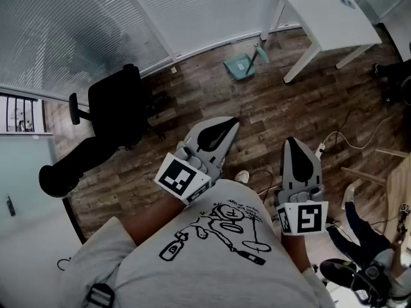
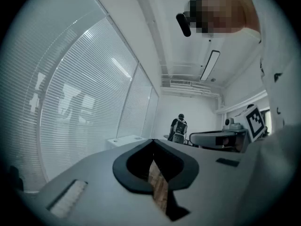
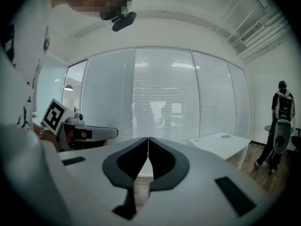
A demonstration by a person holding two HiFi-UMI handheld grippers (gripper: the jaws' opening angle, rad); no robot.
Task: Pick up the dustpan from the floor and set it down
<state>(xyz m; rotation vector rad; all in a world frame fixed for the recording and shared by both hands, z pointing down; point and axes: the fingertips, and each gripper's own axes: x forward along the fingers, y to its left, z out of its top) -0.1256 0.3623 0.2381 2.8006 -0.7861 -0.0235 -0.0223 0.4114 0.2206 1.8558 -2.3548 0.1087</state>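
clearly at the approach step. teal dustpan (image 1: 243, 65) lying on the floor (image 1: 308, 108) beside, possibly touching, the white table leg (image 1: 302, 63), well apart from both tools. left gripper (image 1: 231, 124) and right gripper (image 1: 290, 140) pinched closed, empty. next: step closer, stoop, spread jaws.

The dustpan (image 1: 243, 65) is teal on a dark brown wood-plank floor (image 1: 205, 88) — the table (image 1: 327, 18) white, the chair (image 1: 119, 104) black. The left gripper (image 1: 232, 123) and right gripper (image 1: 293, 140) are grey, with black-and-white square markers.
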